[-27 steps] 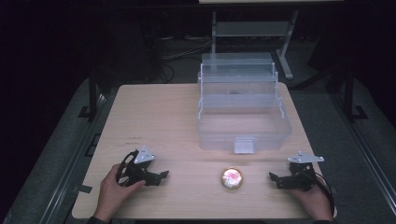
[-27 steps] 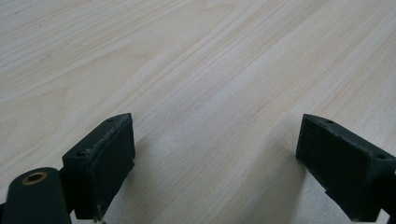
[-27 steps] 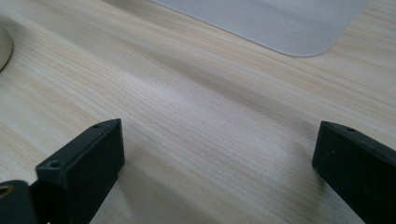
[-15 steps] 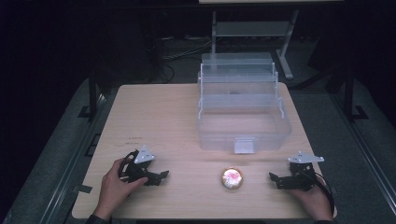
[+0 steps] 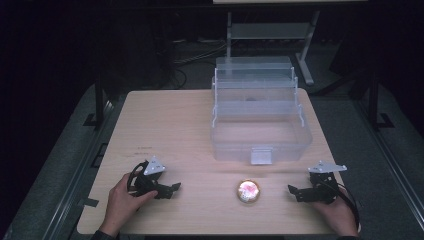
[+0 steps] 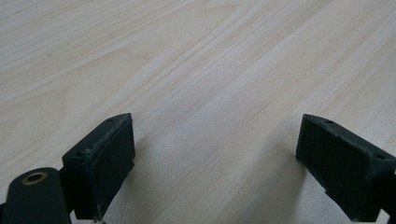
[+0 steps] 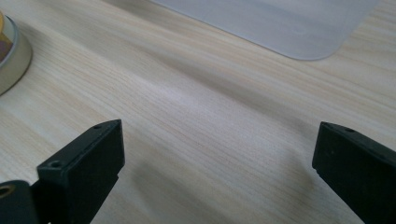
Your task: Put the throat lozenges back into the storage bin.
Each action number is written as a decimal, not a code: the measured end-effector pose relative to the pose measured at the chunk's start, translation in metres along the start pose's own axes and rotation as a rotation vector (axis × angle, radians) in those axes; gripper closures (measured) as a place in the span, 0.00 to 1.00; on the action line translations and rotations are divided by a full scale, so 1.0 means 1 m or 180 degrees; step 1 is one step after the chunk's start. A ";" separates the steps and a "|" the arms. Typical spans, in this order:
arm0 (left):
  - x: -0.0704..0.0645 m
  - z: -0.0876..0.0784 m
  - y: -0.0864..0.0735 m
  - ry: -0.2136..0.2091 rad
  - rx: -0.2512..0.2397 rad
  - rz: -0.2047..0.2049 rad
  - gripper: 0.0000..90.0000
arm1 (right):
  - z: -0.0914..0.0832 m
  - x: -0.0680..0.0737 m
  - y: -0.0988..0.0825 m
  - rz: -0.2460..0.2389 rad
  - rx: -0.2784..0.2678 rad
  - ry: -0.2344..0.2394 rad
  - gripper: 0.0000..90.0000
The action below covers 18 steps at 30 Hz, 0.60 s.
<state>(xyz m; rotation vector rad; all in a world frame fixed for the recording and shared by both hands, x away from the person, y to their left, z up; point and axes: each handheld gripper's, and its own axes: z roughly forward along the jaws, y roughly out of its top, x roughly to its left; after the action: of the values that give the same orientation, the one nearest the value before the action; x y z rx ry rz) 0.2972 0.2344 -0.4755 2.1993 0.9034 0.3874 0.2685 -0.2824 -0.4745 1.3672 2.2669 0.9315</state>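
Both grippers rest low on the table (image 5: 170,120), in the lower part of the high view. Left gripper (image 5: 172,188) sits at lower left, held by a hand (image 5: 120,202); right gripper (image 5: 292,190) at lower right, its hand (image 5: 340,217) partly cut by the frame edge. Both point inward toward the centre.

Jaws: the left gripper view shows its two black jaws spread wide, bare wood between them, nothing held. The right gripper view shows the same: jaws wide apart, empty.

Between the two grippers, low centre of the high view, lies a small round tin (image 5: 248,191), gold-rimmed with a pinkish top. It is apart from both, somewhat nearer the right gripper; its edge shows at the far left of the right gripper view (image 7: 9,51).

Just above the tin in the high view stands a clear plastic box (image 5: 260,125), tiers stepped back and open, front latch facing the person.

Judgement: a ready pose. Open jaws and an open box suggest the tin is meant to be picked up and put inside.
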 end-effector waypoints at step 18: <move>0.000 0.000 0.000 0.0000 -0.0001 -0.0001 0.12 | -0.003 0.012 0.012 -0.0119 -0.0028 0.0146 0.02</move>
<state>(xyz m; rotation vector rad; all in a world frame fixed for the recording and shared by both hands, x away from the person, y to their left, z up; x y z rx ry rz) 0.2972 0.2344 -0.4755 2.1989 0.9034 0.3874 0.2688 -0.2690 -0.4640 1.3080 2.3113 0.9689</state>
